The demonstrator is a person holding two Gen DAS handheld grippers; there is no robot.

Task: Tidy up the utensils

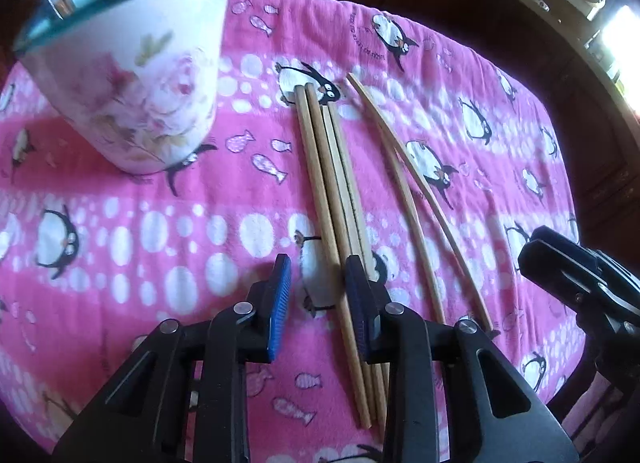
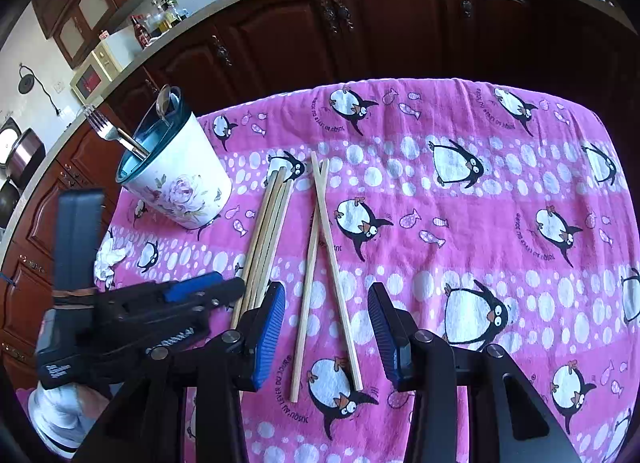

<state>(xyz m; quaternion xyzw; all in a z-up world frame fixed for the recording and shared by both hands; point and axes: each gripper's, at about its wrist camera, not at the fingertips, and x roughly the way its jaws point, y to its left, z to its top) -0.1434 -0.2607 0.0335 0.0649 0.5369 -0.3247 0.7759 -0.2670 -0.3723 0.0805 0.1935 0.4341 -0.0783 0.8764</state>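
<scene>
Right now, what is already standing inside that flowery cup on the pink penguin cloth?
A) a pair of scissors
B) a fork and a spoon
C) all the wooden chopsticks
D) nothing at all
B: in the right wrist view a fork and a spoon stick out of the flowery cup, while the chopsticks lie on the cloth.

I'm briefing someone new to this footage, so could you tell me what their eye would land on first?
Probably the bright pink penguin-print cloth covering the table. Next, the wooden chopsticks: a bundle and a crossed pair lying between the open right gripper. At far left stands a white floral holder with a teal rim, holding a fork and spoon.
</scene>
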